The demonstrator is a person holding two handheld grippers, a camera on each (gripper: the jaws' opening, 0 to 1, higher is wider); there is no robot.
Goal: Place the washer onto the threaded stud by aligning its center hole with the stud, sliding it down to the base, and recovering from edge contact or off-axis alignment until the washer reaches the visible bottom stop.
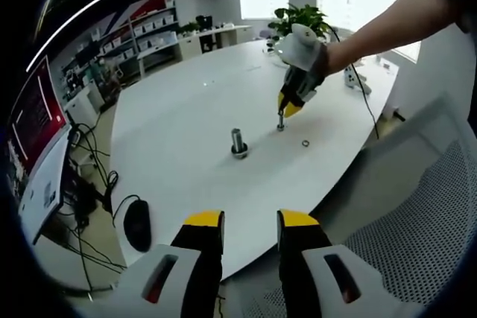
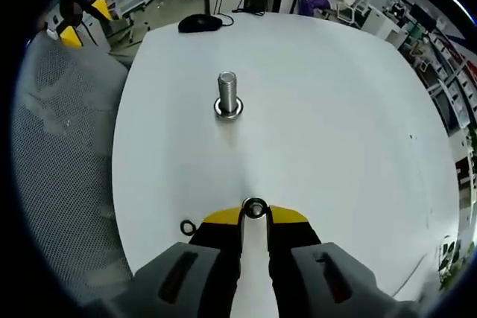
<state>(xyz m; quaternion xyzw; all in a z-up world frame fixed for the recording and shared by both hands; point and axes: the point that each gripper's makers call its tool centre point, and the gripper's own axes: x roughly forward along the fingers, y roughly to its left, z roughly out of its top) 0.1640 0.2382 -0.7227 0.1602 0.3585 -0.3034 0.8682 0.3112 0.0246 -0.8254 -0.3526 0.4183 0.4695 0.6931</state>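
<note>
Steel washer (image 2: 255,208) pinched in right gripper (image 2: 255,217) jaws; upright stud (image 2: 227,96) dead ahead, well apart; left gripper (image 1: 250,223) jaws parted, idle, farther off.

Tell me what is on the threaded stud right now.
A washer already rings the base of the threaded stud; its top is bare. The right tool grips another washer. Whatever lies under the base ring is hidden.

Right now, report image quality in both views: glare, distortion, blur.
Left gripper view: windows blow out behind the plant, the table edge bows from fisheye, and the stud looks small and soft. Right gripper view: even light, stud and washer sharp.
</note>
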